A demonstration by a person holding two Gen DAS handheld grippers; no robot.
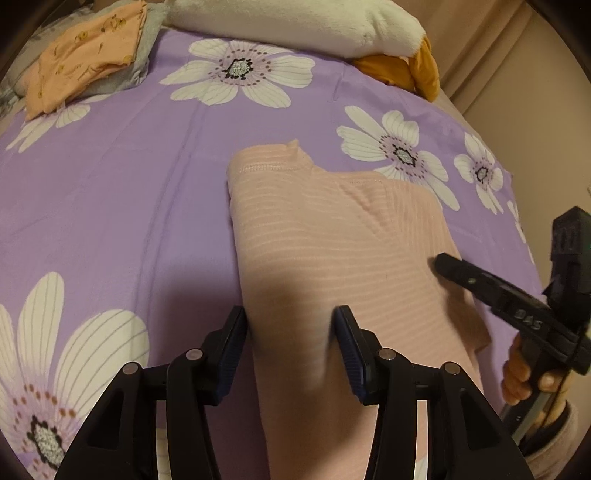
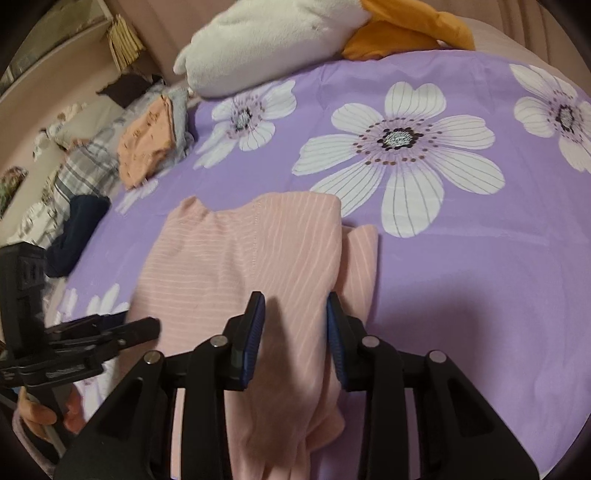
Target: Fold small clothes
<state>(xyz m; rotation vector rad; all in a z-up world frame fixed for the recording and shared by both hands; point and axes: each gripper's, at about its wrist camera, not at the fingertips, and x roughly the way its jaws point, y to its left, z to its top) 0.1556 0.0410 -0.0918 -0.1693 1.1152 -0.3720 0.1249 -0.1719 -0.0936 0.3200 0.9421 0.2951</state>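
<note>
A pale pink striped garment (image 1: pixel 325 236) lies partly folded on the purple flowered bedspread (image 1: pixel 122 192); it also shows in the right wrist view (image 2: pixel 236 266). My left gripper (image 1: pixel 290 317) is open, its jaws astride the garment's near left edge, just above the cloth. My right gripper (image 2: pixel 295 306) is open over the garment's near right part, where a folded-over flap ends. In the left wrist view the right gripper (image 1: pixel 443 264) comes in from the right over the garment. In the right wrist view the left gripper (image 2: pixel 147 326) shows at the left.
A folded orange printed cloth (image 1: pixel 81 55) lies on a grey one at the far left of the bed. A white and orange plush toy (image 1: pixel 303 22) lies along the far edge. A dark blue garment (image 2: pixel 77 232) and plaid bedding (image 2: pixel 85 166) lie beyond the left side.
</note>
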